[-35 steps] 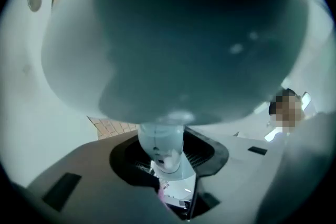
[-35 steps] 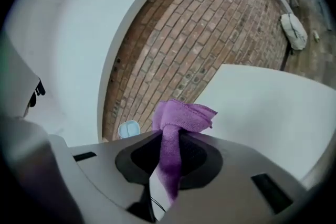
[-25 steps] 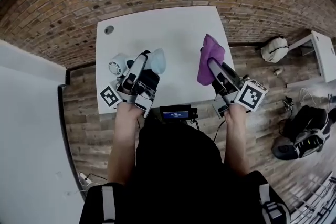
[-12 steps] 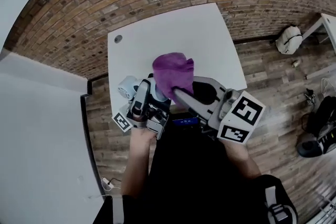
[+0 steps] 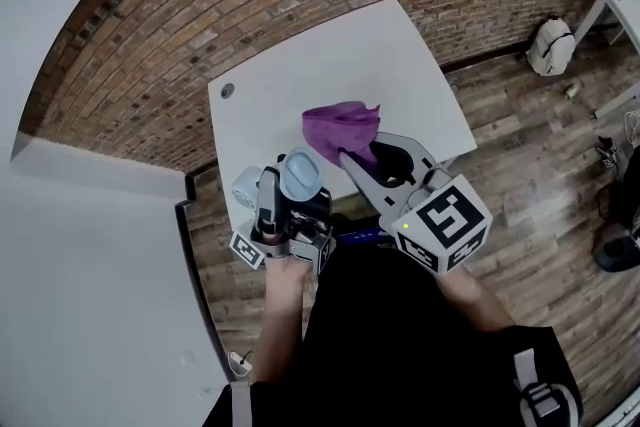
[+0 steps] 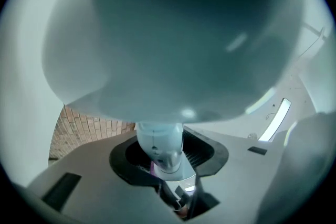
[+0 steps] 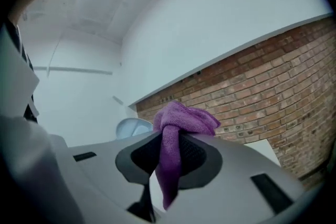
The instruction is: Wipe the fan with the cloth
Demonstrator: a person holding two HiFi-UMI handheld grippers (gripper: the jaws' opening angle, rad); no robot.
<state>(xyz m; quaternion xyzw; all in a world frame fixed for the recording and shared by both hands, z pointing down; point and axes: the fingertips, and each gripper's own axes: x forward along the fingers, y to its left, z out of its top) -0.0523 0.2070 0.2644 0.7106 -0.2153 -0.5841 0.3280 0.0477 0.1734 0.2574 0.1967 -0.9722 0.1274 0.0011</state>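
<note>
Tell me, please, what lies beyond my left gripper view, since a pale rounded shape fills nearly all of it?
Observer: That shape is the light-blue fan, held in the left gripper by the white table's near edge.
Operator: Where is the cloth, please?
Observer: The purple cloth is pinched in the right gripper's jaws, close beside the fan.
Operator: How does it sit there?
Observer: Its bunched top stands above the jaws; a tail hangs down between them.

Held aloft: pale-blue fan (image 5: 300,177), seemingly tilted upward. Just beside, at its 1 o'clock: bunched purple cloth (image 5: 342,128), drooping.
</note>
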